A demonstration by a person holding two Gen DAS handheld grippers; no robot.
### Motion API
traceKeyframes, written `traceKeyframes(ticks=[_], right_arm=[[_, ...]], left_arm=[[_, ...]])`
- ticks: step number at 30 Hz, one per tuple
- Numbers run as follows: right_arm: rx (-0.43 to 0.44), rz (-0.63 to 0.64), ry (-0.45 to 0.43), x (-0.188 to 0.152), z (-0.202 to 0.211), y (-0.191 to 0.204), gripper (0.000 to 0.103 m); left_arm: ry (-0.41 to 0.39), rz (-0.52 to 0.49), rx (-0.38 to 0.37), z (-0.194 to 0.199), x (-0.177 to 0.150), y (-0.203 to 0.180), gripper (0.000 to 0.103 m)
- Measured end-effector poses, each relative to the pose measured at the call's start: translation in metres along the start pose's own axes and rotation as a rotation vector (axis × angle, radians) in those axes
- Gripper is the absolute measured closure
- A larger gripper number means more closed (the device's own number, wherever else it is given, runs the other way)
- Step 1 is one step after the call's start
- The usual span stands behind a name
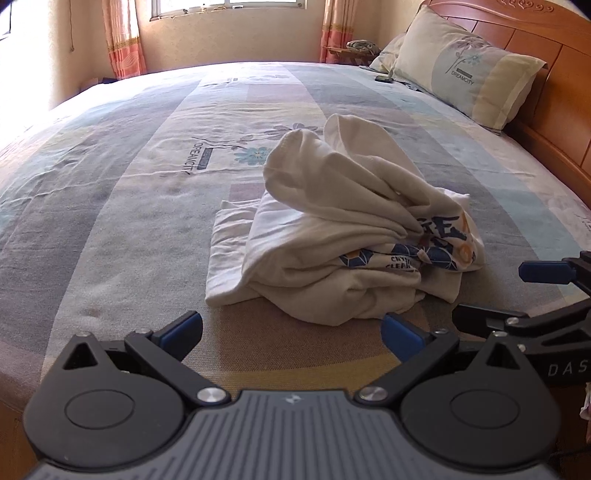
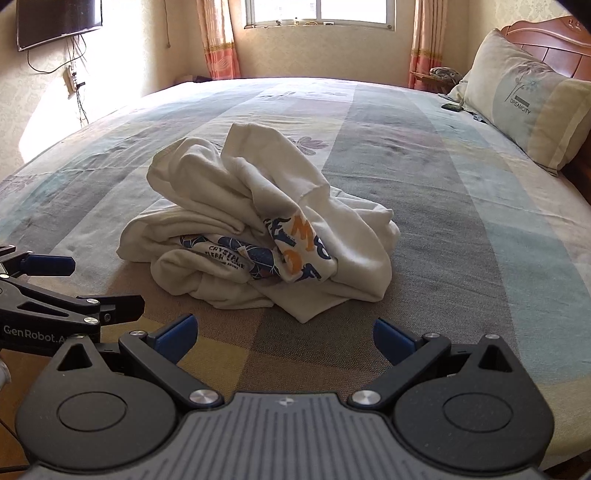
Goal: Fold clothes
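Nearest in the left wrist view, the left gripper [image 1: 291, 332] hangs low over the near edge of the bed, its blue-padded fingers [image 1: 184, 325] spread wide and holding nothing. In the right wrist view the right gripper [image 2: 282, 334] sits at the same height, likewise released, its blue pads far apart over the bedsheet [image 2: 461, 221]. Each gripper shows in the other's camera: the right one pokes in at 3 o'clock of the left view, the left one at 9 o'clock of the right view, so the two are side by side and close together.

Just beyond both sets of fingertips, untouched by either, lies the white T-shirt [image 1: 332, 236], crumpled into a loose heap on the striped, flower-printed bedsheet. From the left gripper it lies toward 1 o'clock; from the right gripper, toward 11 o'clock. A navy and orange printed graphic [image 2: 291, 251] shows in the folds facing the cameras, and two rounded humps of cloth rise at the back of the heap.

Farther off, at 2 o'clock, a pillow [image 2: 532, 110] leans against the wooden headboard [image 1: 546, 48], with a small dark object [image 2: 451, 106] on the sheet just beside it. At 12 o'clock is a window [image 2: 317, 11] flanked by orange curtains [image 2: 218, 40]. A wall-mounted television [image 2: 59, 20] hangs at 10 o'clock in the right view.
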State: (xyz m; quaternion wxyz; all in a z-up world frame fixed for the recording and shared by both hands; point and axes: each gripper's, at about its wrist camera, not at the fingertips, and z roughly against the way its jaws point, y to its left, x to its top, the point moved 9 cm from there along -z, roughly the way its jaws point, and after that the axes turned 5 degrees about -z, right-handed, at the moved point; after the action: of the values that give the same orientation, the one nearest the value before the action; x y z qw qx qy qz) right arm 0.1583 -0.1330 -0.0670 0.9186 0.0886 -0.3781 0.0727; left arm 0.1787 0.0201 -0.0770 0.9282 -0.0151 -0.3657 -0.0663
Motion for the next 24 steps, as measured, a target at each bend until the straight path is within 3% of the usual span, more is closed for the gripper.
traceKeyframes(ticks=[12, 18, 24], right_arm=[[-0.048, 0.033, 0.092, 0.064, -0.046, -0.009, 0.000], [-0.032, 0.110, 0.195, 0.066, -0.080, -0.010, 0.000], [0.032, 0.179, 0.247, 0.060, -0.097, -0.009, 0.000]], left_arm=[[0.093, -0.046, -0.043, -0.050, 0.052, 0.016, 0.001], [0.159, -0.048, -0.134, -0.072, 0.047, 0.019, 0.000], [0.169, -0.026, -0.210, -0.082, 0.036, 0.023, 0.000]])
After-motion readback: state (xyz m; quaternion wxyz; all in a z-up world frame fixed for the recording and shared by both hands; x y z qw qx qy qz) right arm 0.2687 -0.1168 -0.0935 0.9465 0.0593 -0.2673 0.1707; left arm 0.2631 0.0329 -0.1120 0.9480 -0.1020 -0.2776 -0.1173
